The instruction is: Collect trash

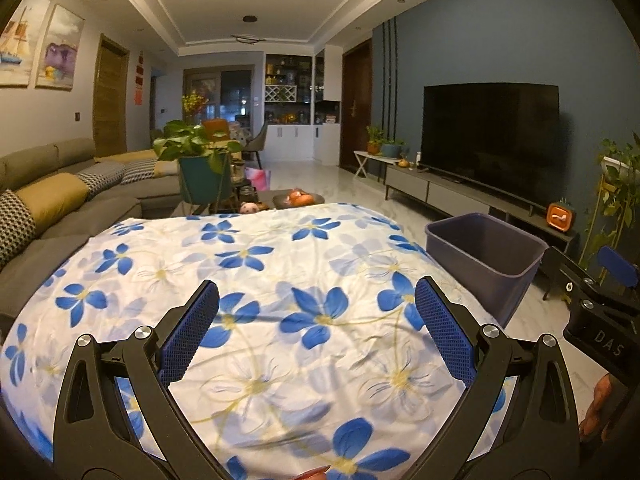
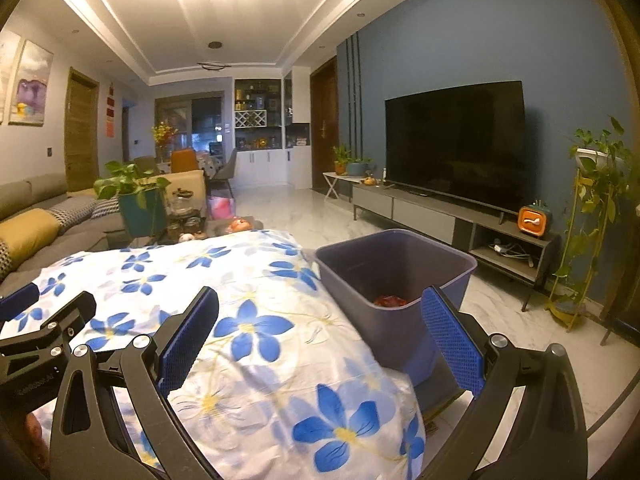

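A bin [image 2: 394, 276] stands right of the cloth-covered table [image 2: 224, 292], trash [image 2: 390, 301] lying inside it.

One bin [image 2: 394, 276], two claws [image 1: 318, 322] [image 2: 320, 328]

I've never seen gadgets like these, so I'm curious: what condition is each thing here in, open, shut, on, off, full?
Left gripper: open, holding nothing.
Right gripper: open, holding nothing.
Bin: upright, no lid, something red at the bottom.
Cloth: spread flat, no trash visible on it.
TV: screen dark.
Far door: shut.
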A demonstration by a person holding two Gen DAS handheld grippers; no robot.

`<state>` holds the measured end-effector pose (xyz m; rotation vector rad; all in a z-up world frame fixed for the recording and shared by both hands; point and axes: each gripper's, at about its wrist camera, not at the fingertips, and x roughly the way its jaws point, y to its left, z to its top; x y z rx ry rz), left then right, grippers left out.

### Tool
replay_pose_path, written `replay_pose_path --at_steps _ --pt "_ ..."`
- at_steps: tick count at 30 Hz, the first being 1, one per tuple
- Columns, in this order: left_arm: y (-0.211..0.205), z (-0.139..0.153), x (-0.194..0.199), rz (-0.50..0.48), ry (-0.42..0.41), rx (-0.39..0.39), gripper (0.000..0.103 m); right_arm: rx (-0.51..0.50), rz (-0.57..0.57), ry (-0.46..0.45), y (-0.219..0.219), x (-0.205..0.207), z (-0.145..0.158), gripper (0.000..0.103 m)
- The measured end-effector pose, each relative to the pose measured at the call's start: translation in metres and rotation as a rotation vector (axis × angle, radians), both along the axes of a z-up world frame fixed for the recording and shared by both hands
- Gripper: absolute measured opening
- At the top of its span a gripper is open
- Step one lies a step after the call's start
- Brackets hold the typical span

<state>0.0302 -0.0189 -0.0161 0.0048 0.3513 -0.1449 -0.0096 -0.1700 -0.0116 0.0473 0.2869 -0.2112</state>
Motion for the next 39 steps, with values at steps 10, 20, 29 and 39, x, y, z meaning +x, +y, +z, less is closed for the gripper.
replay_pose_path --at_steps 10,20,29,39 --pt "0.018 -0.002 -0.012 0.020 -0.007 -0.012 0.097 -0.009 0.031 -0.008 0.020 -0.007 0.003 0.097" --pt "0.024 -0.001 -0.015 0.034 -0.010 -0.018 0.097 -0.017 0.040 -0.017 0.025 -0.007 0.004 0.097" --pt "0.025 -0.002 -0.015 0.038 -0.008 -0.022 0.097 -0.016 0.044 -0.022 0.024 -0.007 0.005 0.097" --pt "0.026 -0.003 -0.016 0.047 -0.008 -0.024 0.097 -0.016 0.044 -0.024 0.025 -0.007 0.004 0.097"
